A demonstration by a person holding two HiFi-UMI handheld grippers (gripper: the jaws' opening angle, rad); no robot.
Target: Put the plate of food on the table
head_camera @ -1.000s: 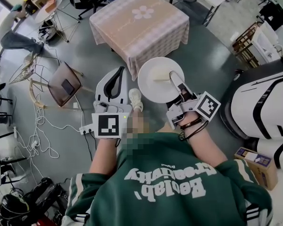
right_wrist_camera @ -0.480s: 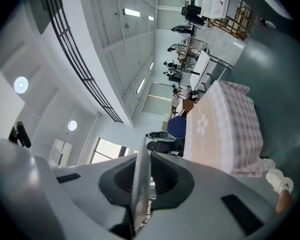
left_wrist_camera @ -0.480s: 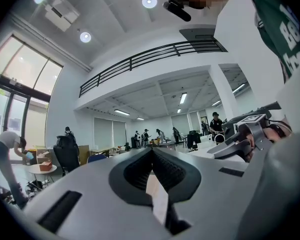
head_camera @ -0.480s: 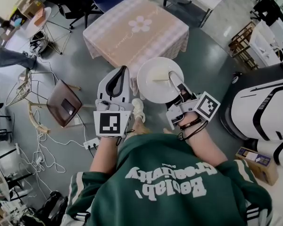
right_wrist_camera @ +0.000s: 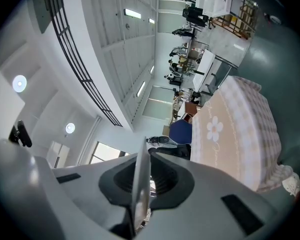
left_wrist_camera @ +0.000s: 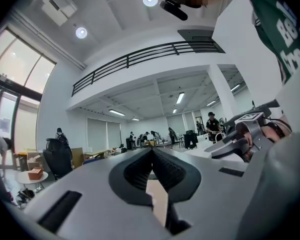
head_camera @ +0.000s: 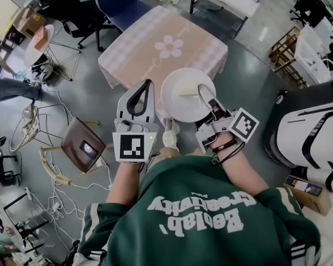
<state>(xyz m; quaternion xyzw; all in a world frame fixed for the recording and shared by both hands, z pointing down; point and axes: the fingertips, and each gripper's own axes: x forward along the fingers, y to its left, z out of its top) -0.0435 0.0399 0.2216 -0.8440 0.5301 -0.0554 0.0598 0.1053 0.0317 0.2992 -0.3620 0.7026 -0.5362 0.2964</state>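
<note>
Count: one plate (head_camera: 177, 105), one pale piece of food (head_camera: 188, 89) on it, one cloth-covered counter (head_camera: 166, 43), two grippers. The plate sits at centre frame, its upper rim overlapping the counter's near edge, with open cloth above it. Your right gripper (head_camera: 204, 93) has its jaws clamped on the plate's right rim. Your left gripper (head_camera: 145, 87), just left of the plate, has its jaws together on nothing.

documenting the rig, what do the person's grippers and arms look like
Both the left gripper and right gripper are pale grey plastic with black ribbed pads, each carrying a white cube printed with black square markers. The person wears a dark green sweatshirt with white lettering, sleeves pushed up, and black bands on the right wrist.
</note>
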